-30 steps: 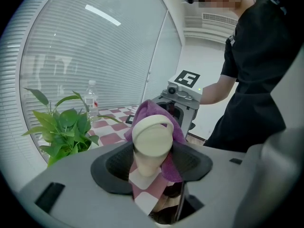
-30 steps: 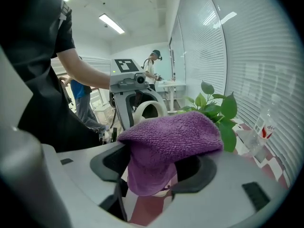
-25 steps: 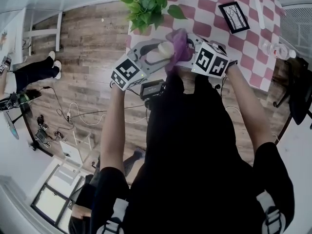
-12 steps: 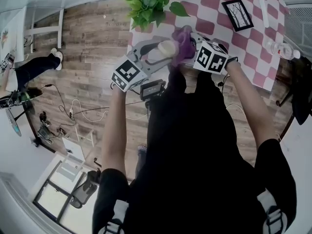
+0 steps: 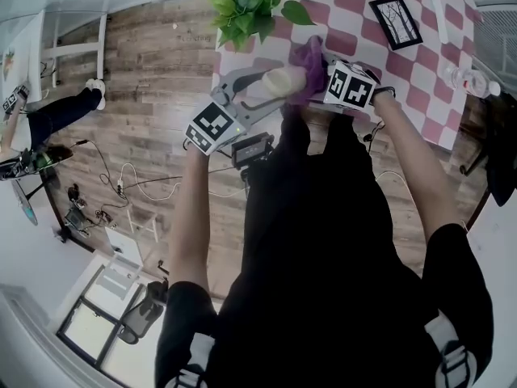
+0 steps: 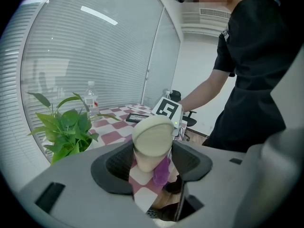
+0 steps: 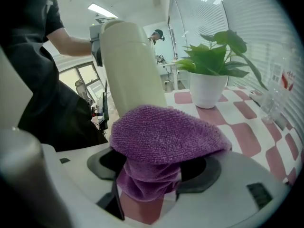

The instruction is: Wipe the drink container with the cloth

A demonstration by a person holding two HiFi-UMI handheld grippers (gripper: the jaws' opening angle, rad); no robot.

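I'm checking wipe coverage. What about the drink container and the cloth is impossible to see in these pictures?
- Drink container: the side under the purple cloth, right gripper view; the cloth covers it.
- Its length, left gripper view: seen nearly end-on, its own end face hides it.
- Water bottle label, head view: too small, blurred.

The drink container (image 5: 279, 81) is a smooth cream cylinder with a rounded end. It sits at upper centre of the head view, lying left to right across the frame, clamped between the left gripper's (image 6: 152, 161) jaws. The purple cloth (image 5: 311, 55), a bunched terry wad, drapes over its right end, touching it.
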